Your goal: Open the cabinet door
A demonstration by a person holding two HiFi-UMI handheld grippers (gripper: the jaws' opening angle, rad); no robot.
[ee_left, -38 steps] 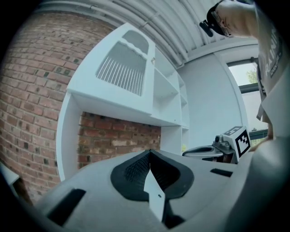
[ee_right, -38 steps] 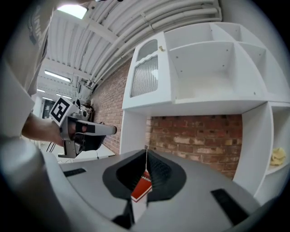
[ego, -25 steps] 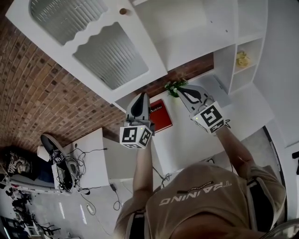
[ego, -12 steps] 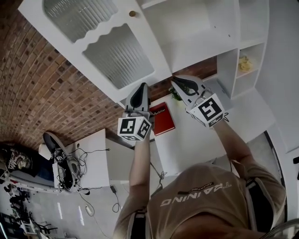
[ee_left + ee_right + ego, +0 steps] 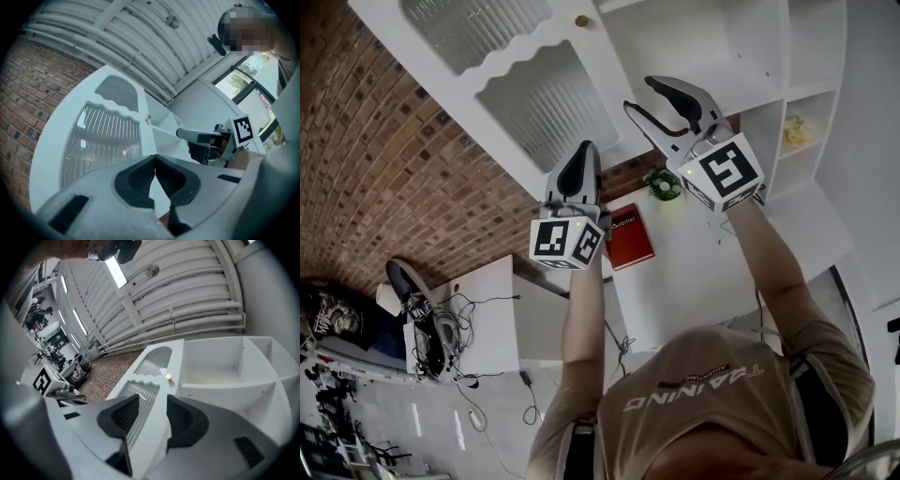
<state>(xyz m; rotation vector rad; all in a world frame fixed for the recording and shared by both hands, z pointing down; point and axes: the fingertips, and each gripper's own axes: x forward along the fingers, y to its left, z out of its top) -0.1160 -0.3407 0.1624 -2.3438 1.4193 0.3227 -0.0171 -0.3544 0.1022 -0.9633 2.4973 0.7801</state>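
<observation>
The right tool (image 5: 639, 92) has risen, jaws just opened empty; left tool (image 5: 583, 148) closed; cabinet door (image 5: 525, 94) ajar.

The shirt (image 5: 694, 387) reads "TRAINING" (upside down); the red book (image 5: 630, 242) is illegible.

My left arm (image 5: 579, 319) and right arm (image 5: 780, 286) stretch upward. My left gripper (image 5: 583, 146) holds its jaws pressed together, empty. My right gripper (image 5: 638, 93), higher, has just been opening its jaws; they stand apart, gripping nothing.
</observation>
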